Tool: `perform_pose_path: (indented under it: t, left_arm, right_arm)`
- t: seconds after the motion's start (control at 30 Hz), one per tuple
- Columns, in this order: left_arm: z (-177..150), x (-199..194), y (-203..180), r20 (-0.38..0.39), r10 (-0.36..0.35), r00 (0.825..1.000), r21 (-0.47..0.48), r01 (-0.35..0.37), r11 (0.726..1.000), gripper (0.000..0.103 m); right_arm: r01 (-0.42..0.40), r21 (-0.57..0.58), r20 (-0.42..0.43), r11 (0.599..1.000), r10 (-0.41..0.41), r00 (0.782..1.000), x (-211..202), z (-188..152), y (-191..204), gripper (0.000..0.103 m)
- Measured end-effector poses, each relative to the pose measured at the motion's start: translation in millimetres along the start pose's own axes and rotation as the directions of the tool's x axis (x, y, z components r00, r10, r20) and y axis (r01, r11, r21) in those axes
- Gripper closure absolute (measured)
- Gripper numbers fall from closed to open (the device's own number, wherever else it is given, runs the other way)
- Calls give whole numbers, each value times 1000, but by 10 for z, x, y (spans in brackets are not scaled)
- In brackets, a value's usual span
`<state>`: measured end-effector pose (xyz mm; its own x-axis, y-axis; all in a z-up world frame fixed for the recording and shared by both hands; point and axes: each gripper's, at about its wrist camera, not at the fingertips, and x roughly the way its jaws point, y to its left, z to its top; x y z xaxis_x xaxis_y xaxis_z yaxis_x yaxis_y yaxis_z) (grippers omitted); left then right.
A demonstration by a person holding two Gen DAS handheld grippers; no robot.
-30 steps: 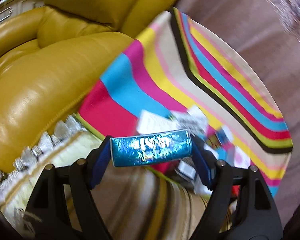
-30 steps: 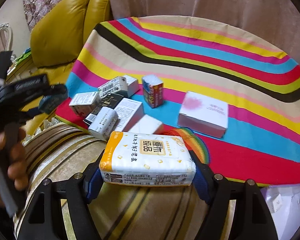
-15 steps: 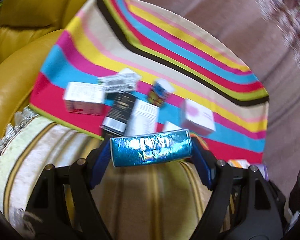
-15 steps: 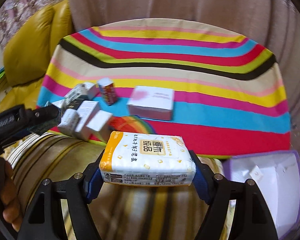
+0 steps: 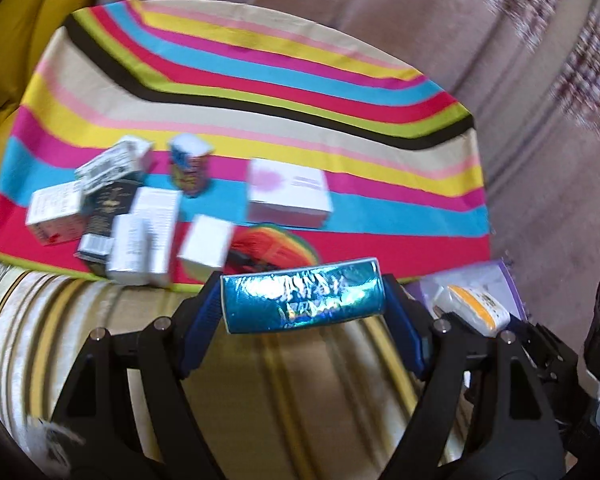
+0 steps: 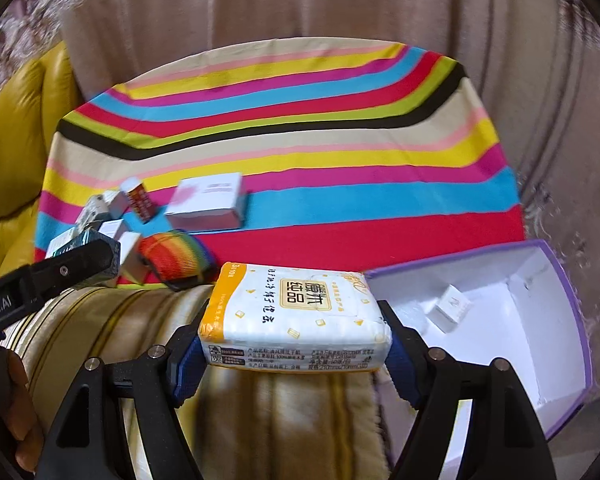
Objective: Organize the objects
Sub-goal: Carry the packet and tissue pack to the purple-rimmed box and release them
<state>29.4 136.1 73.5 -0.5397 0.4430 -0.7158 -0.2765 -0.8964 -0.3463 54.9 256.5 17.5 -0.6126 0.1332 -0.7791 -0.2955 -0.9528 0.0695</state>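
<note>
Blue shiny foil packet (image 5: 302, 300), lying crosswise, clamped end to end between the blue pads of the left tongs (image 5: 302, 306), held in the air above a beige striped cushion (image 5: 260, 380).

White tissue pack (image 6: 296, 320) with orange trim and printed characters, gripped likewise across its length by the right tongs (image 6: 296, 354), just left of a purple-edged open box (image 6: 540, 320). The box has a white interior and contains one small white carton (image 6: 450, 308).

Striped cloth (image 5: 260, 92), in bands of red, blue, yellow, pink, green and black, covers the surface behind the cushion. On it, toward the near left:
- a cluster of small white and black cartons (image 5: 112, 208), touching or overlapping; print too blurred to read;
- one upright colourful carton (image 5: 190, 168) just behind the cluster;
- one flat white box with a pink mark (image 5: 288, 190), standing apart to the right;
- a rainbow-striped item (image 6: 176, 254) at the cloth's near edge, possibly a strap or pouch.

Yellow leather sofa (image 6: 12, 128) at the left. Drawn curtain (image 6: 300, 4) behind.
</note>
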Motion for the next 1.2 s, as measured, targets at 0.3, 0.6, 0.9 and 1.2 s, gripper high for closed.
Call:
perform_pose_path:
  t: [0.3,0.6,0.9,1.2]
  left_arm:
    - [-89,160,-643,-49,-87,995,163,94,982,24]
    - [-214,318,-1213,-111,-150,982,295,176,939,24]
    - [-349,413,-1622,-163,-191,968,390,241,888,24]
    - [-455,396,-1840,-199,-229,953,466,298,833,11]
  right_arm:
    - [93,117,-9,989,-92,996,-123,-121,-599,27]
    - [196,255,-28,947,-195,980,-240,-303,-1270,27]
    - [283,333,-40,900,-286,957,-341,-420,-1659,26]
    - [320,368,-37,873,-330,943,-378,-481,-1761,20]
